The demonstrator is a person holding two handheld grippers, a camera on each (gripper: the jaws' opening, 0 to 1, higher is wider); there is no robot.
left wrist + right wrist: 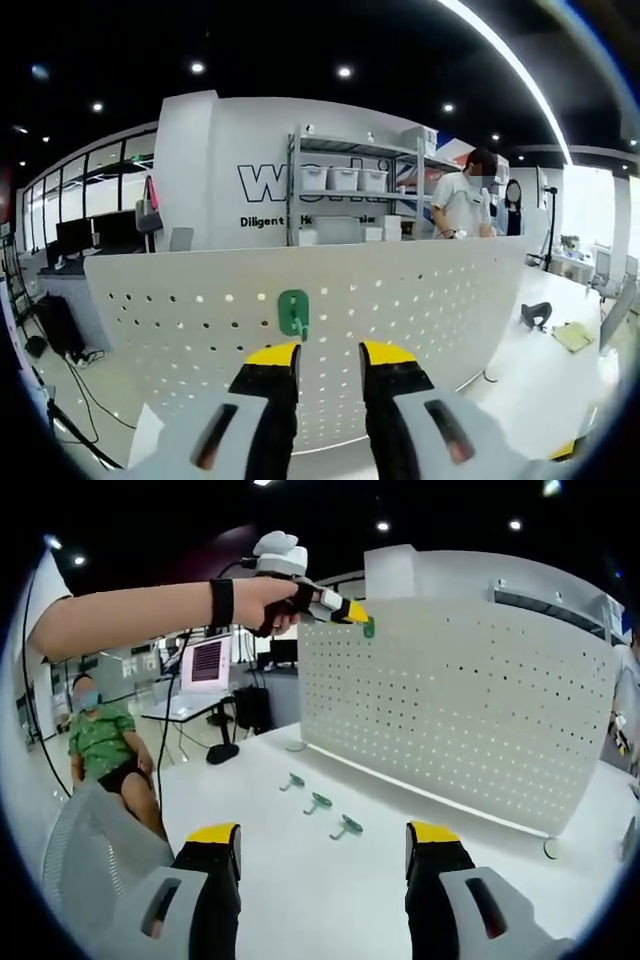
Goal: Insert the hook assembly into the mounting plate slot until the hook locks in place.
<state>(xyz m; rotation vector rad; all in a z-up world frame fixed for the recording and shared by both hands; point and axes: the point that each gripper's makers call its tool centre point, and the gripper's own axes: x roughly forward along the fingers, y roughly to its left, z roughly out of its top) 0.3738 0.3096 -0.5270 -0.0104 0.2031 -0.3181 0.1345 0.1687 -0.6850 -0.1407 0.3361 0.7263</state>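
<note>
Hook assembly [293, 313], green, sits against the face of the white perforated mounting plate [420, 300], just beyond the tips of my left hand-held gripper [330, 352], whose yellow-tipped jaws stand slightly apart and grip nothing that I can see. From the right gripper view I see that same left hand-held gripper [352, 613] held up at the plate's upper left corner, the green hook at its tip. My right hand-held gripper [325, 838] has its jaws spread wide, empty, over the white bench [300, 900]. Three spare green hooks [320, 802] lie in a row on the bench near the plate's foot.
</note>
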